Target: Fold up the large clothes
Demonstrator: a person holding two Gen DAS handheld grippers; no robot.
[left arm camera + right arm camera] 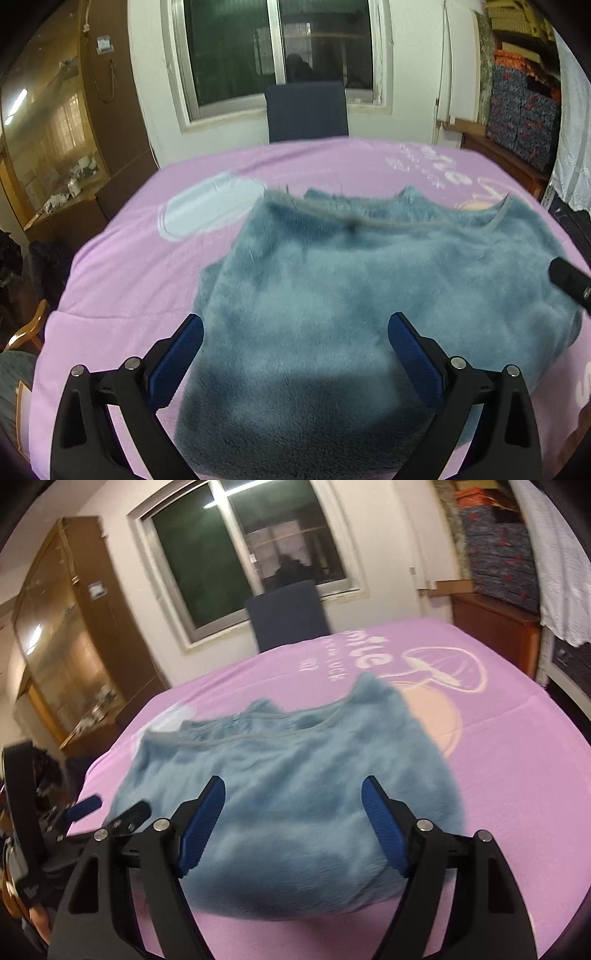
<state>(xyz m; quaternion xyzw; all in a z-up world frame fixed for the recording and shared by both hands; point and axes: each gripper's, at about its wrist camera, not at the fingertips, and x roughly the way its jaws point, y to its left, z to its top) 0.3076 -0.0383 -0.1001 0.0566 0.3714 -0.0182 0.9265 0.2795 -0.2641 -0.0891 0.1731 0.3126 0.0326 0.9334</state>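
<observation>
On pink blanket (517, 775): blue sweater (295, 775) | both grippers' fingers released (print unreadable)

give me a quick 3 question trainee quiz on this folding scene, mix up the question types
1. True or false: the blue fuzzy garment lies on a pink blanket.
2. Multiple choice: what stands behind the far edge of the blanket, under the window? A) a dark blue chair B) a red stool C) a laundry basket
3. Short answer: is the right tool clamped on the garment?

Key
1. True.
2. A, the dark blue chair.
3. No. Its blue fingers stand apart above the fabric with nothing pinched between them; the left tool is open too.
</observation>
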